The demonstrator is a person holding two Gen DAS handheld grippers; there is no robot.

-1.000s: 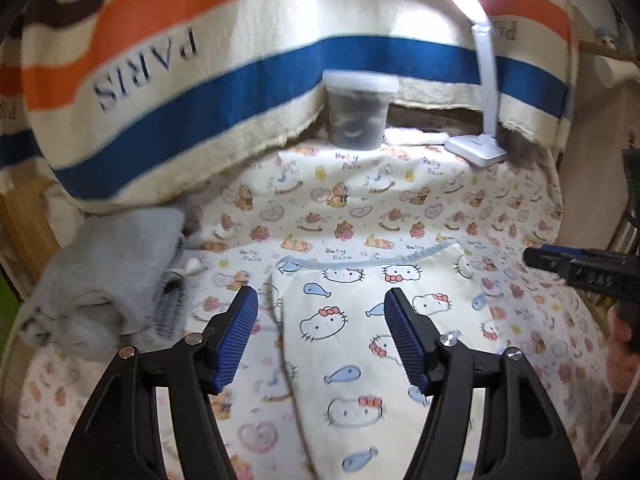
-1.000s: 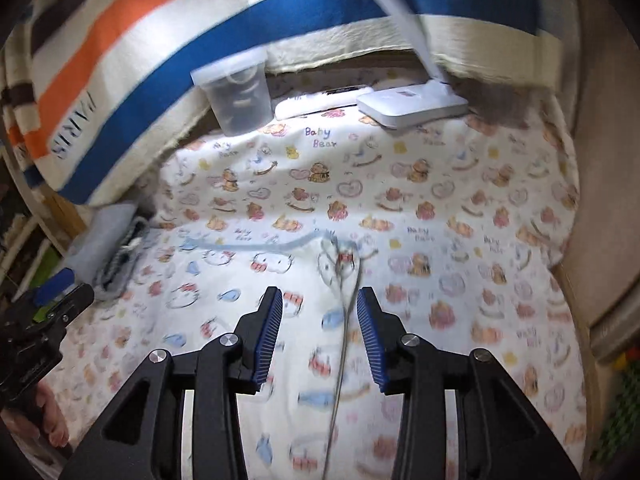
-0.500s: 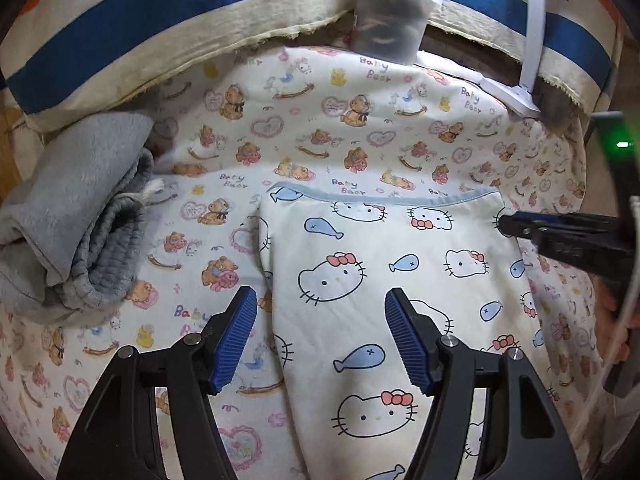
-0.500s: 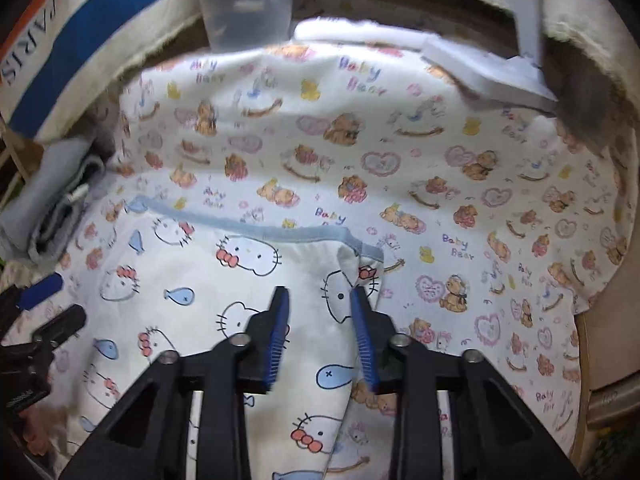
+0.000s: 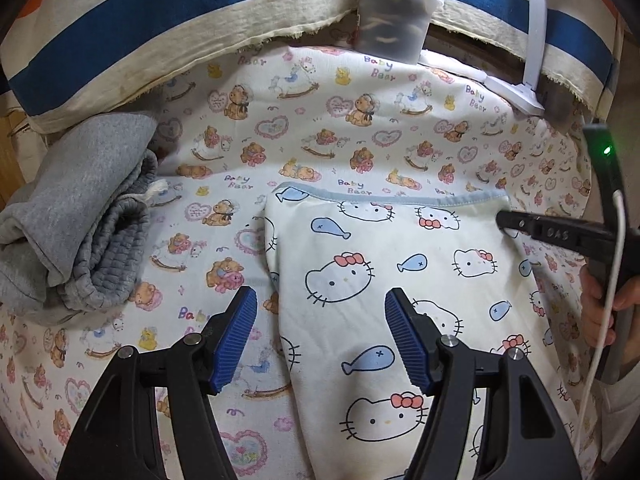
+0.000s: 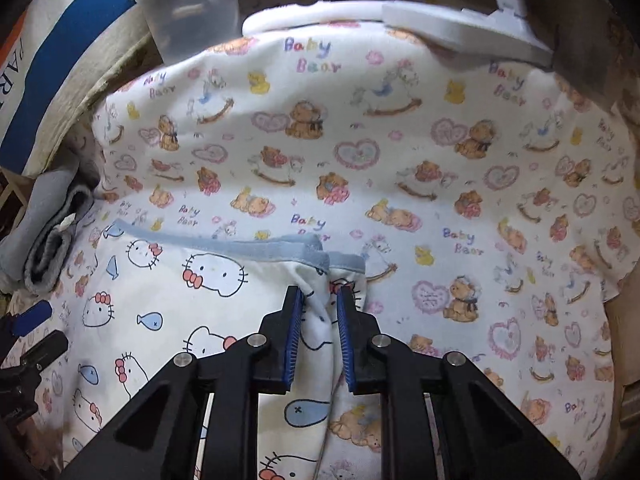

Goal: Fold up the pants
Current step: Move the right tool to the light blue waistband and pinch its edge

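The Hello Kitty pants point(image 5: 360, 280) lie flat on the Baby Bear sheet point(image 5: 320, 120), waistband point(image 5: 392, 199) toward the plastic container point(image 5: 394, 16). Left tool point(image 5: 320, 334) hangs wide open over the pants' left edge, holding nothing. Right tool point(image 6: 318, 334) is almost closed, pinching a raised fold of the pants just below the waistband's right corner. Grey folded clothes point(image 5: 76, 216) sit left of the pants, w/ a gap between.

Cream cat-and-fish print pants point(image 5: 360, 280) lie flat, blue waistband farthest.
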